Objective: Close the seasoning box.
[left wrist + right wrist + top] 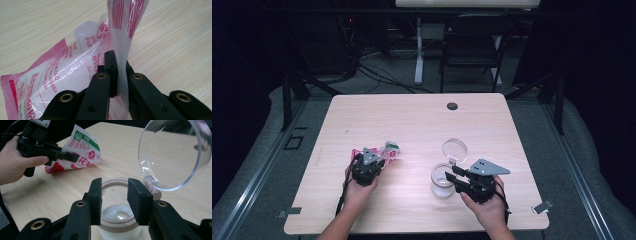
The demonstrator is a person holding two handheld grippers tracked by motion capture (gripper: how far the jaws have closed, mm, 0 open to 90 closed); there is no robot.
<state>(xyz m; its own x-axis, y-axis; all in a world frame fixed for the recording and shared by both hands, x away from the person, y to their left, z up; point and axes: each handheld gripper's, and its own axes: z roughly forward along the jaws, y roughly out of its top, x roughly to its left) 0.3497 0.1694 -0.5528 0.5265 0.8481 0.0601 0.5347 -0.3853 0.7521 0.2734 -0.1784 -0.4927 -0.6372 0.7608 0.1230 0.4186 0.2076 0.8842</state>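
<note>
The work in hand looks like tipping the contents of a bag into a jar, and the step now is the pick-up of the bag while the jar is held steady. The left gripper [371, 162] has its jaws pinched fully together on a fold of the pink and white plastic bag [388, 152], which lies on the table [412, 120] at about ten o'clock from the jar; in the left gripper view the film of the bag [62, 75] rises between the closed jaws while the rest sags toward seven o'clock onto the wood. The right gripper [453, 178] stands about half open with its pads on either side of the clear jar [442, 186], and in the right gripper view the pads [96, 195] sit at the tan rim of the jar [117, 220], seemingly clamping it, though contact on the glass is hard to confirm. The round clear lid [454, 148] is hinged open at twelve o'clock of the jar, so the mouth is free, and a little white powder lies at the bottom. The next move, as I judge it, calls for lifting the bag clear of the table, carrying it toward four o'clock over the jar's mouth, and tilting its open corner down without letting the thin film slip
</note>
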